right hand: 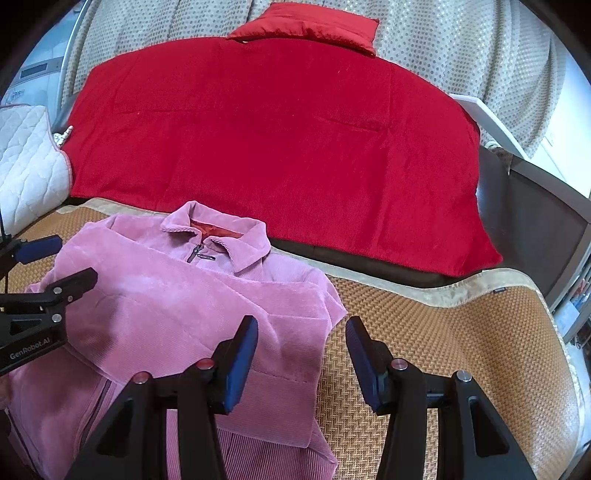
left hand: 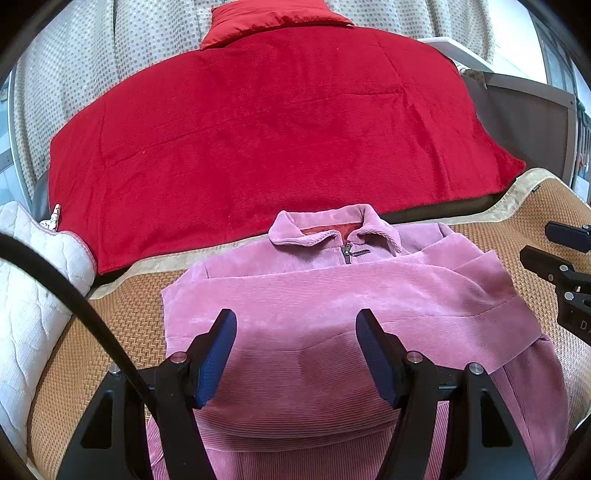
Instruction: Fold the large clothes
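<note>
Jacket [left hand: 332, 295], pink corduroy, lies face up on the woven mat [right hand: 461, 350], collar [left hand: 332, 229] toward the red blanket [left hand: 277, 129], zip closed at the neck. Both sleeves look already crossed over the chest; one sleeve cuff [left hand: 509, 332] lies diagonal across the front toward the right side. Hem end is nearest the person and runs out of frame.

Left gripper [left hand: 295, 354] hangs above the lower chest, jaws spread wide, nothing between the blue pads [left hand: 218, 362]. Right gripper [right hand: 301, 358] sits over the jacket's right edge, one pad over fabric and the other over bare mat, jaws also apart and empty. Neither visibly touches cloth.

My read: sleeves are in, so what's left is the bottom-to-collar fold. To do it clean:
- take the hem at 2 points, 1 per gripper, near the outer corners, not mid-panel
- pinch all layers, or the back panel drags and bunches
- lift level, carry toward the collar, lay down short of the zip pull [right hand: 195, 253]
- watch the loose cuff, it can slide off the chest as the hem comes over

Corduroy is thick, so expect a bulky crease; press down after release.

Beyond the mat: red pillow [left hand: 273, 18], white quilted cushion [right hand: 26, 162] at left.
</note>
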Action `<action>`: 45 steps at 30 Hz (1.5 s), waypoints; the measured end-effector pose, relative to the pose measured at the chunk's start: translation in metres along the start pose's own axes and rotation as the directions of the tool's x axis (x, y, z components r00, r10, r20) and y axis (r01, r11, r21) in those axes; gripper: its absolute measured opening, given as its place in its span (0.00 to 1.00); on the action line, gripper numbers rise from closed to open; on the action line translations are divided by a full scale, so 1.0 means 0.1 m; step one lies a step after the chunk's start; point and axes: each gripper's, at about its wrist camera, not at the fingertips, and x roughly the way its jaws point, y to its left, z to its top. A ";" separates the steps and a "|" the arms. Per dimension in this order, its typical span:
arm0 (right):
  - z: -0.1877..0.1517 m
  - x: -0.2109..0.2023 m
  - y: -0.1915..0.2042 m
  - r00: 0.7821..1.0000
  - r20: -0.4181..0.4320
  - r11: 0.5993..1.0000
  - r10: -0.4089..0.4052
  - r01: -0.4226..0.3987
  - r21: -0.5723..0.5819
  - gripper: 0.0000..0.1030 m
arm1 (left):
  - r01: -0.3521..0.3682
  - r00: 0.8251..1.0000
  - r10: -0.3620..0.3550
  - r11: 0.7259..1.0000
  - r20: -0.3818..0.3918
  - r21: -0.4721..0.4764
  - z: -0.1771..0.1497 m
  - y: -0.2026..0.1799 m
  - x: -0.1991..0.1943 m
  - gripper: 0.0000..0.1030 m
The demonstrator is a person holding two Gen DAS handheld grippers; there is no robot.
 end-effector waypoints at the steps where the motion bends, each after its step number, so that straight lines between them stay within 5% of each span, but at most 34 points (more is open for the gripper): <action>1: 0.00 0.00 0.01 1.000 0.000 1.000 0.001 -0.001 0.001 0.52 | 0.000 1.000 0.000 1.000 0.000 0.000 0.00 0.00 0.00 0.66; 9: 0.00 0.01 0.02 1.000 -0.009 1.000 0.007 -0.007 0.000 0.52 | -0.009 1.000 0.009 1.000 -0.013 0.006 -0.01 0.01 0.03 0.66; 13: -0.04 0.17 0.00 0.993 -0.085 0.996 0.087 -0.084 0.041 0.52 | -0.038 0.997 0.038 0.999 -0.065 -0.004 -0.05 0.11 0.12 0.66; 18: -0.20 0.50 -0.28 0.934 -0.206 0.931 0.293 -0.229 0.284 0.52 | -0.085 0.988 0.077 0.995 -0.134 -0.054 -0.13 0.39 0.22 0.66; 23: -0.40 0.72 -0.42 0.884 -0.249 0.872 0.395 -0.276 0.403 0.52 | -0.135 0.971 0.126 0.990 -0.201 -0.031 -0.26 0.57 0.34 0.66; 26: -0.43 0.79 -0.40 0.887 -0.271 0.885 0.374 -0.253 0.391 0.52 | -0.116 0.946 0.095 0.992 -0.310 -0.050 -0.42 0.65 0.54 0.66; 33: -0.36 0.57 -0.51 0.905 -0.192 0.875 0.379 -0.282 0.394 0.51 | -0.090 0.971 0.067 0.992 -0.230 -0.092 -0.34 0.78 0.31 0.66; 39: -0.54 0.81 -0.44 0.854 -0.293 0.861 0.429 -0.288 0.420 0.52 | -0.102 0.940 0.076 0.993 -0.332 -0.062 -0.49 0.77 0.53 0.66; 45: -0.50 0.63 -0.56 0.860 -0.241 0.848 0.449 -0.326 0.417 0.52 | -0.086 0.960 0.056 0.991 -0.273 -0.100 -0.46 0.88 0.34 0.66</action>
